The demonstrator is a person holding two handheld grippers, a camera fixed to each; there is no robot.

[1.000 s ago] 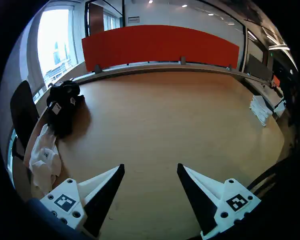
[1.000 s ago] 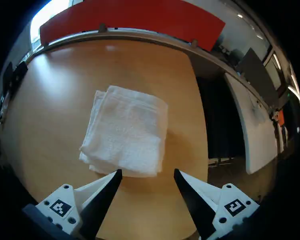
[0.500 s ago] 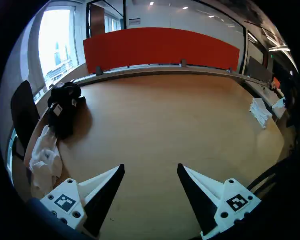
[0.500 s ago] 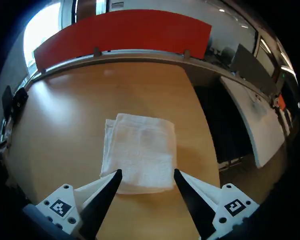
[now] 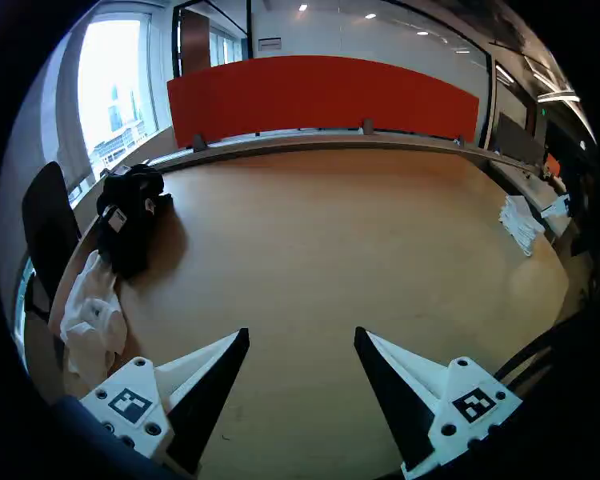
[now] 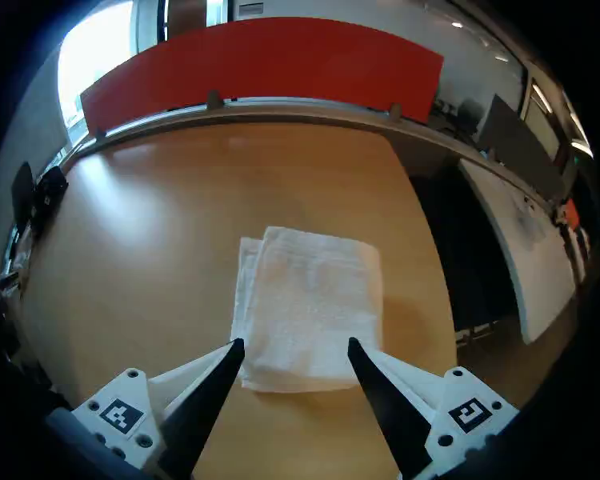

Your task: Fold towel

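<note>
- We see a black bag [image 5: 132, 216] at the table's [image 5: 340, 240] left edge.
- Our left gripper [image 5: 300, 334] hangs released above the wood.
- The folded towel [image 6: 312, 304] lies near the right edge; our right gripper [image 6: 295, 342] gapes at its near hem.

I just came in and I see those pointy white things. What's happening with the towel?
A person holds a gripper in each hand and is working on folding a towel. The white towel lies already folded on the wooden table. The right gripper is open, with its fingers pointing at the towel's near edge, not pinching it. The left gripper is open too, over the table, with a black bag farther off.
</note>
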